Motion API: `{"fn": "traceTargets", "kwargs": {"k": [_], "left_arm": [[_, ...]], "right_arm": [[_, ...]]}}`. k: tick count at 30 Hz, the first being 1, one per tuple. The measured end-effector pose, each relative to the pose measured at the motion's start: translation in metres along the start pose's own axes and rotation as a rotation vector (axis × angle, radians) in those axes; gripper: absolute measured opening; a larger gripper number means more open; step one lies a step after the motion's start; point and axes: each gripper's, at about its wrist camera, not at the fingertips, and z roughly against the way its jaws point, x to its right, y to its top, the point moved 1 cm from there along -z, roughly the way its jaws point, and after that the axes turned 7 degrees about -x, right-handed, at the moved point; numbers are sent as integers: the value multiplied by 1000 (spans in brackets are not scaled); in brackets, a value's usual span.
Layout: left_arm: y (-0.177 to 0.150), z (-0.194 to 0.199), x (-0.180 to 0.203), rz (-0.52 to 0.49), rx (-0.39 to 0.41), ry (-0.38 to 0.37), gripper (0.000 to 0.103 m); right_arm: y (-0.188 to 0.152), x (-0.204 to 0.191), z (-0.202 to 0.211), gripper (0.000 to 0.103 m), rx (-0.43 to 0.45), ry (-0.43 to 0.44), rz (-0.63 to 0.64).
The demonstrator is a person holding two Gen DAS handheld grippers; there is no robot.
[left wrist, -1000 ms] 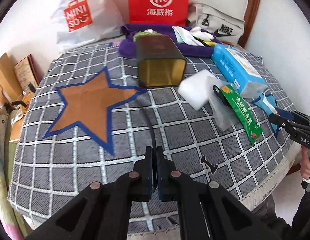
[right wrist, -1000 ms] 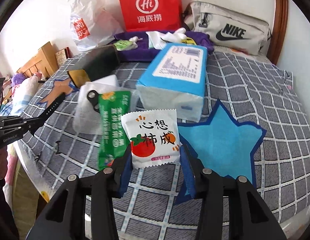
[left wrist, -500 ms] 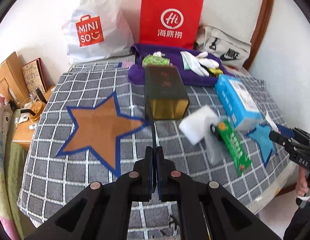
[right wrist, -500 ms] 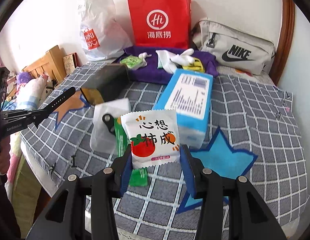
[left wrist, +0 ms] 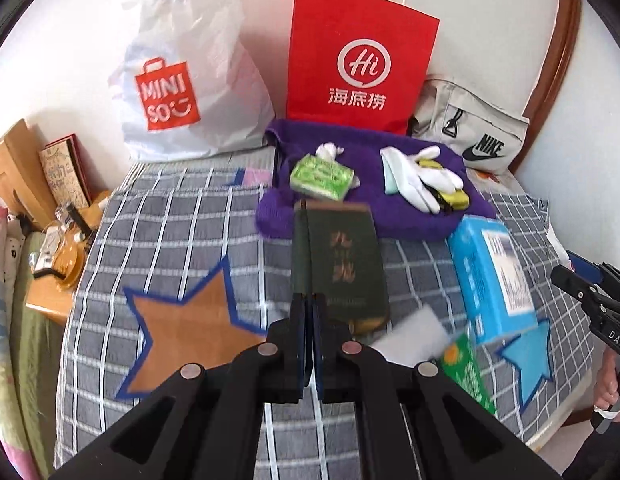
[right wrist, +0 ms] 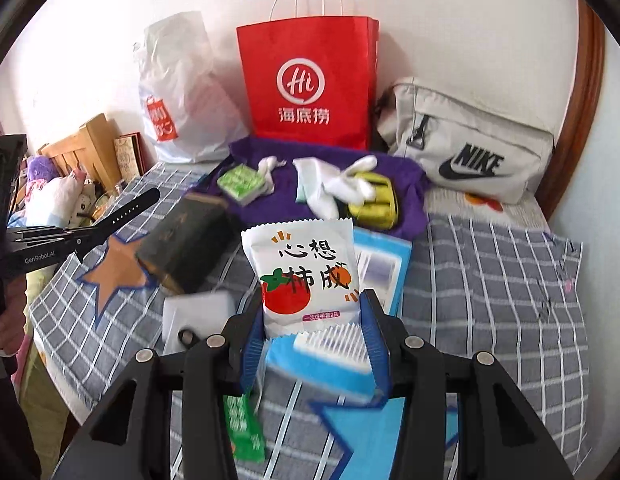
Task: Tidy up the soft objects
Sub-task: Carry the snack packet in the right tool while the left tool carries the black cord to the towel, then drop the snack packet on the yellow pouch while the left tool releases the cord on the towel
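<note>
My right gripper (right wrist: 312,296) is shut on a white snack packet (right wrist: 310,268) with a red fruit print, held above the bed. My left gripper (left wrist: 309,304) is shut on a thin black cord (left wrist: 308,248) that runs up to a dark green box (left wrist: 346,264) lying tilted on the checked cover. On the purple towel (left wrist: 390,220) behind it lie a green tissue pack (left wrist: 320,176) and white gloves (left wrist: 422,176). A blue tissue pack (left wrist: 494,276), a white foam pad (left wrist: 410,336) and a green sachet (left wrist: 466,376) lie to the right of the box.
A red paper bag (left wrist: 358,60), a white shopping bag (left wrist: 178,80) and a grey sling bag (left wrist: 474,136) stand against the wall. A wooden bedside stand (left wrist: 58,264) with small items is at the left. The bed's front edge (right wrist: 58,344) lies just below both grippers.
Both grippers have risen and pulled back from the bed, so more of the wall and bags shows. The packet stays in the right gripper, and the dark box now lies closer under the left one.
</note>
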Motion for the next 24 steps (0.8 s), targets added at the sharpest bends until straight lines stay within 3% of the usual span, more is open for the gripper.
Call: {"fn": "traceTargets", "kwargs": {"k": [10,24], "left_arm": [[57,-26,5,2,-3,-5,4],[117,-82,4,22,-79,-66,4]], "right_arm": [[59,25,-28,45,0,0,-36],[116,55,-94,45,-46,-17,-50]]}}
